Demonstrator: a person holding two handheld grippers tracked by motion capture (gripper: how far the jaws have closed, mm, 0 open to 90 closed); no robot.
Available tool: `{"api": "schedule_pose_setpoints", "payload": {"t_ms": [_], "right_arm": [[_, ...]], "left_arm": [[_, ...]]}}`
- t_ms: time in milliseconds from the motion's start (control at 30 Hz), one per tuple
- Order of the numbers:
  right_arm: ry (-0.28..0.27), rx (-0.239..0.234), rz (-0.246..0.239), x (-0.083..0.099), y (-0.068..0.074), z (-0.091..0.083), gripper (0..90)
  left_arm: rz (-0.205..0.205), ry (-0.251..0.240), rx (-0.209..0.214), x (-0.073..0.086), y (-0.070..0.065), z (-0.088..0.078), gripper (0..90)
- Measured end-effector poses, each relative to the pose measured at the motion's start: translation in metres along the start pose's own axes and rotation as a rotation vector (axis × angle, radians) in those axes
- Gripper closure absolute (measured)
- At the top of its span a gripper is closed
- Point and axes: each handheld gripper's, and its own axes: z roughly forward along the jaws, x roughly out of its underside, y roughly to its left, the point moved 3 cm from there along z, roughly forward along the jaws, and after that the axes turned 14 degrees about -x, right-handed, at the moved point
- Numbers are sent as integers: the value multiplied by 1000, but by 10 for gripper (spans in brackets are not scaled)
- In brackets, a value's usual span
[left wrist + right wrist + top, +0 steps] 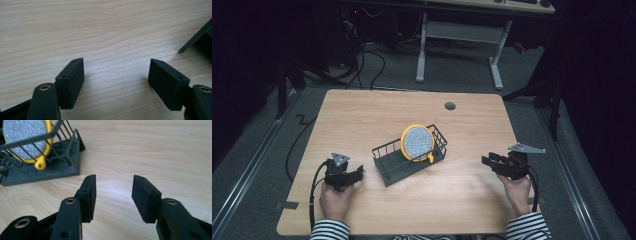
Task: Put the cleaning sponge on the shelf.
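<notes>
At the lower left of the high view the left gripper [345, 173] rests on the worktop [362, 115] with jaws spread wide, empty; at lower right the right gripper [495, 162] — jaws parted, nothing between. Farther, at centre, a dark wire rack [388, 160] holds a yellow-rimmed plate [417, 142] on edge.

high view: above, facing forward-down | gripper views: low, close over table [362, 110] | shared: rack [409, 157]

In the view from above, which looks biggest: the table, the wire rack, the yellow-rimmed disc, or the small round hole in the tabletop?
1. Table
2. Rack
3. Disc
4. Hole

The gaps between them are plain, so camera distance does not change the order.
</notes>
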Motion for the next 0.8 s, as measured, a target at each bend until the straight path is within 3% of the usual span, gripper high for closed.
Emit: {"api": "schedule_pose_setpoints", "payload": {"t_ms": [167,667,800], "right_arm": [[14,26,13,15,-5,5,540],[80,151,-37,47,-13,23,513],[88,149,-28,51,-14,25,488]], "left_arm": [[0,0,0,0,0,0,298],[-2,-1,-1,0,0,0,298],[-2,-1,-2,0,0,0,297]]}}
